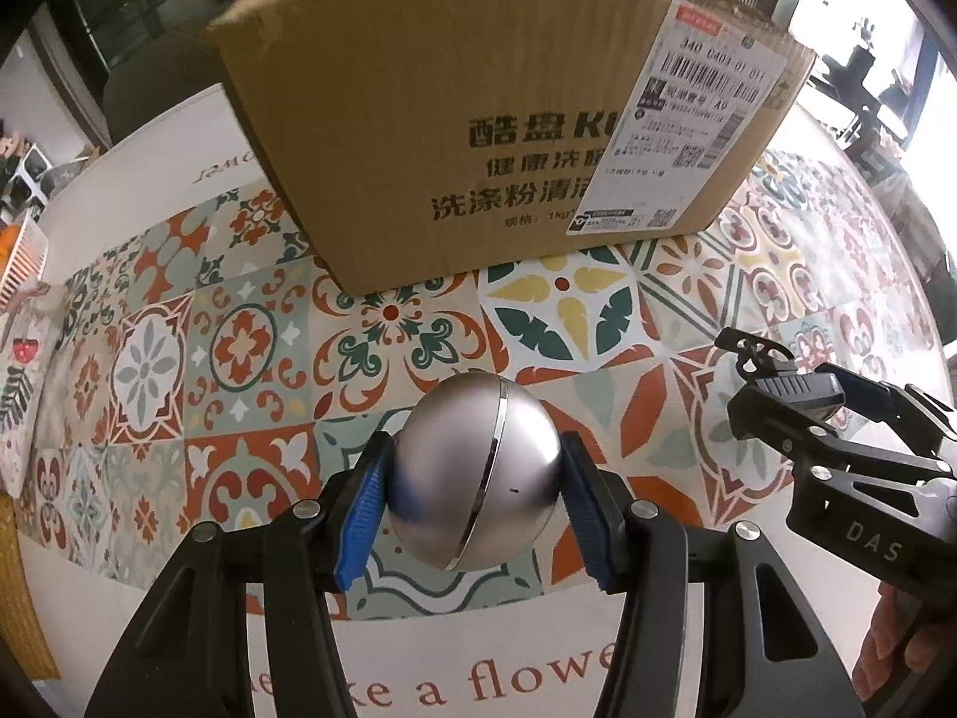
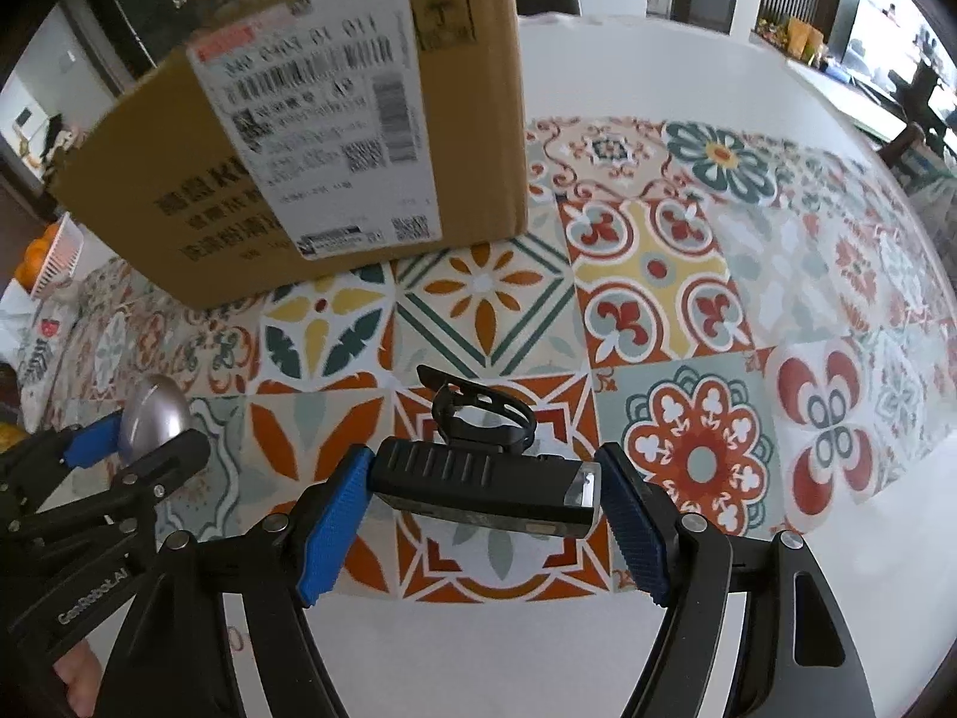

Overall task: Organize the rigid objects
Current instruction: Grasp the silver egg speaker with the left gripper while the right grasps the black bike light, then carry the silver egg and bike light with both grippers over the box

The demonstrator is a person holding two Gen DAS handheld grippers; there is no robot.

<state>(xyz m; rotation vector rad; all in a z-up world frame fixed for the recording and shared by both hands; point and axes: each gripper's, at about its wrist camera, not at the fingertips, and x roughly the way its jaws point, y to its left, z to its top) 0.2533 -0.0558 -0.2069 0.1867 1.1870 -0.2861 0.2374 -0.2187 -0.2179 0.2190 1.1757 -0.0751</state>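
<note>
Silver metal sphere with a chrome seam (image 1: 475, 478) is clamped between the blue pads of the left gripper (image 1: 472, 502), above the patterned tiled tablecloth (image 1: 239, 347) in front of the brown cardboard box (image 1: 454, 119). The black bar-shaped bicycle light with a mount strap (image 2: 484, 478) is seen between the blue pads of the right gripper (image 2: 481, 523); its left pad touches the light, but whether the right pad presses it cannot be told.
</note>
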